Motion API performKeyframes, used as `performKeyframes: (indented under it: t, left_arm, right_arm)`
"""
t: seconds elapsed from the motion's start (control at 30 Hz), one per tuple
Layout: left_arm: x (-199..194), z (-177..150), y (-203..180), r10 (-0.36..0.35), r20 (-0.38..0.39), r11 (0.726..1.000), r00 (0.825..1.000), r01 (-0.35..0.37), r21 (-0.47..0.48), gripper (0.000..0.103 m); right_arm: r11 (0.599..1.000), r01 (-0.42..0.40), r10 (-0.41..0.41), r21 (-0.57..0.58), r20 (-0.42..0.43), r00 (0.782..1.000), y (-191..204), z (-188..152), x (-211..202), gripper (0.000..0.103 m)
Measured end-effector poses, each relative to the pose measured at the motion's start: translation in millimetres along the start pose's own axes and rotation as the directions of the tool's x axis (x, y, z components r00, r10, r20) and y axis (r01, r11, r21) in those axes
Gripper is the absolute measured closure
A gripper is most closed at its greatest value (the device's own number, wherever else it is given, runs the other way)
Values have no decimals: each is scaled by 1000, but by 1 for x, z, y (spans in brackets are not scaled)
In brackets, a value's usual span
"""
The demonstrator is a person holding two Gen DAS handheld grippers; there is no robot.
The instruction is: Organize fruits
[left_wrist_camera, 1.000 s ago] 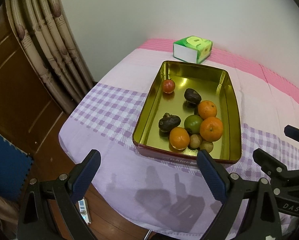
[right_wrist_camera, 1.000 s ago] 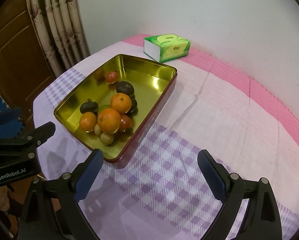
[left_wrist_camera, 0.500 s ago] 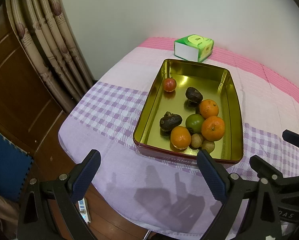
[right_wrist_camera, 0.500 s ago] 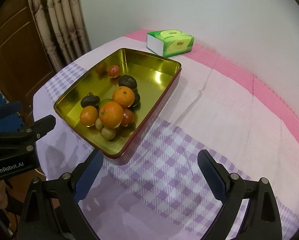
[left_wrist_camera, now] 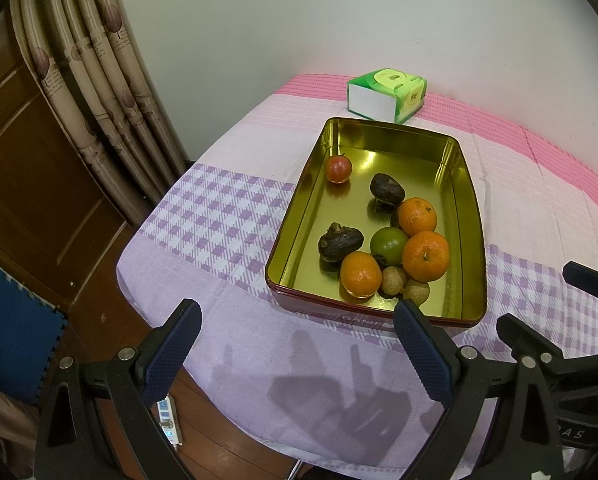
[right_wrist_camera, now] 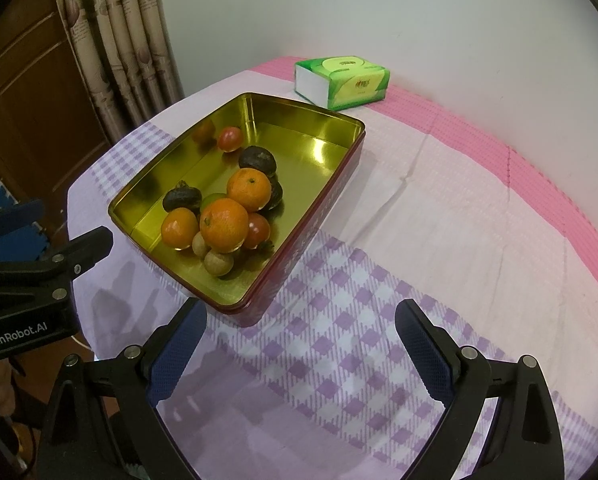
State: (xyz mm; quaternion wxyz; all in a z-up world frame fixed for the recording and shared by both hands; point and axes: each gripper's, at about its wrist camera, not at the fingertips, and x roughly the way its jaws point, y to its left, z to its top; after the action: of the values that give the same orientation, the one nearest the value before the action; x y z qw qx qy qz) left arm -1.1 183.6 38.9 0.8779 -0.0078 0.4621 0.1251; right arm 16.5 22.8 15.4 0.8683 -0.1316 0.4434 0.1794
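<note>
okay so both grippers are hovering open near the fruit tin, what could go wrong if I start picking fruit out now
1. The oranges sit in a tight pile with the small brown fruits; lifting one may send the others rolling.
2. The tin lies near the table's front edge, so a nudge from the left gripper could push it off.

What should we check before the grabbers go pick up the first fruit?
1. Left gripper open and empty: ok.
2. Right gripper open and empty: ok.
3. Gold tin flat on the tablecloth: ok.
4. Lone red fruit free to grab: ok.
5. Oranges, such as this orange, packed against neighbours: not ok, they may roll.
6. Where sorted fruit should go: cannot tell.
</note>
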Motion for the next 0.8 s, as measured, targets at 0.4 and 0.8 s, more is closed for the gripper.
performKeyframes:
  t: [0.4,0.8]
  left_arm:
    - [1,-1,-1,-6,0,1000,1000,6,3,7]
    - [2,-1,-2,-10,1,1000,1000,10,5,7]
  right_arm:
    - [1000,-5,5,3,-4,1000,2,-2,2,8]
    - [1000,-5,5,2,-5,1000,2,-3,2,8]
